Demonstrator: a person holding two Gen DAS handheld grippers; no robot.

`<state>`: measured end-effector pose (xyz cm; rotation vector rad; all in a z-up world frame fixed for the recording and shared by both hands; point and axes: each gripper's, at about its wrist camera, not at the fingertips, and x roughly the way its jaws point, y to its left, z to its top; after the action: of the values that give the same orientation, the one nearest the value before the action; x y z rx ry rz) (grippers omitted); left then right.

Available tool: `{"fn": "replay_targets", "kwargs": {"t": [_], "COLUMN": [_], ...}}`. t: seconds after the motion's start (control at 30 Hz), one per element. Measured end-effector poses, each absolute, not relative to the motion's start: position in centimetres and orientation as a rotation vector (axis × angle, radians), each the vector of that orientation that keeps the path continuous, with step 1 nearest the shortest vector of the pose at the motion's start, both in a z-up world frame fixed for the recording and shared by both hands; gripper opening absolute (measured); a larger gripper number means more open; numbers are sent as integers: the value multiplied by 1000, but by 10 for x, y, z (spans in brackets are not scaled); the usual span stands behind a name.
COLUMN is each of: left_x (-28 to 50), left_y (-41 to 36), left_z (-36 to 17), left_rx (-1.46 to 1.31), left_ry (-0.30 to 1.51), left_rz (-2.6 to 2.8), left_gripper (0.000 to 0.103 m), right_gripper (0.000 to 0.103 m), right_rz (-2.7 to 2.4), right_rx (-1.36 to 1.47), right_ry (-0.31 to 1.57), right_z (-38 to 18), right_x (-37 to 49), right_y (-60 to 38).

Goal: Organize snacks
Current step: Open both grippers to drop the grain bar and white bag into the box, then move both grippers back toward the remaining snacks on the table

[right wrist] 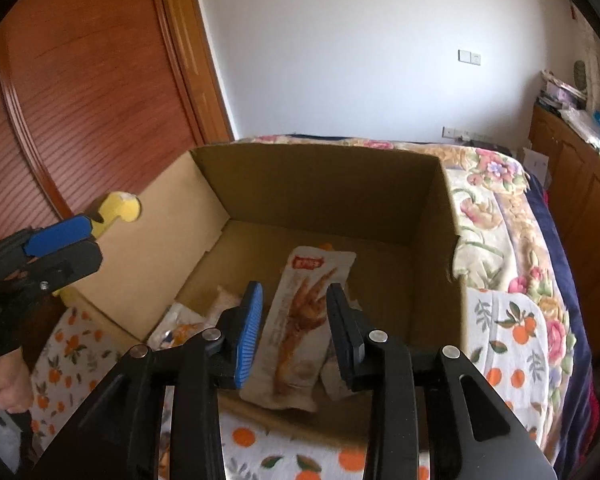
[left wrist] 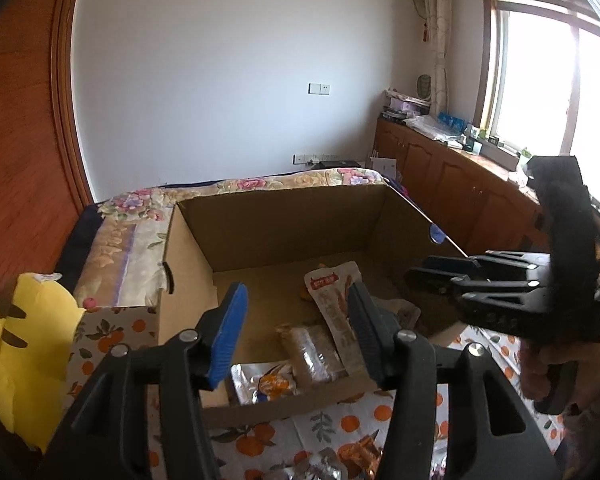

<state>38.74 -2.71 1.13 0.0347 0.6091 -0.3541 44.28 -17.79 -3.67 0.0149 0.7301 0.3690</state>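
**Both tools empty above an open box of snacks**

An open brown cardboard box [left wrist: 284,232] sits on a bed covered with a white cloth printed with oranges [left wrist: 340,424]; a floral quilt [left wrist: 132,240] lies behind it.

The left tool [left wrist: 296,332] hovers over the box's near wall with its jaws spread wide and nothing between them. One finger carries a blue ribbed pad [left wrist: 228,336]; the other is black. The right tool [right wrist: 294,330] hangs over the box as well, jaws apart and empty, looking straight down on the long pale pouch printed with a chicken foot [right wrist: 300,324].

That pouch lies flat on the box floor, its red label toward the far wall. Just left of it, near the front wall, lie a clear-wrapped brown snack bar [left wrist: 312,356] and a silvery packet with an orange picture [left wrist: 268,384]. A small orange item [left wrist: 306,294] peeks out from under the pouch's far end; what it is cannot be told.

Outside the box, on the orange-print cloth, more snack packets [left wrist: 340,460] lie beneath the left tool. A yellow plush toy [left wrist: 24,360] rests beside the box's left wall.
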Motion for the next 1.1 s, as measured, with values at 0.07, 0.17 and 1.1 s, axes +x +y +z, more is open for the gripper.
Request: {"fn": "replay_targets", "kwargs": {"t": [0.07,0.17,1.1], "left_x": [377,362,227], "left_y": [-24,-20,-24], "left_z": [15,18,-10], "left_rx": [33,25,51], "left_ry": [601,597,600], "left_rz": [-361,-369,-407], "left_gripper": [53,53,55], "right_gripper": [33,33,44], "right_rz": [368,362,245], "right_rx": [27,41,80], "right_ry": [719,695,719], "right_z": [-31,-21,-55], "right_x": [430,408,232], "right_y": [-181,-188,-228]}}
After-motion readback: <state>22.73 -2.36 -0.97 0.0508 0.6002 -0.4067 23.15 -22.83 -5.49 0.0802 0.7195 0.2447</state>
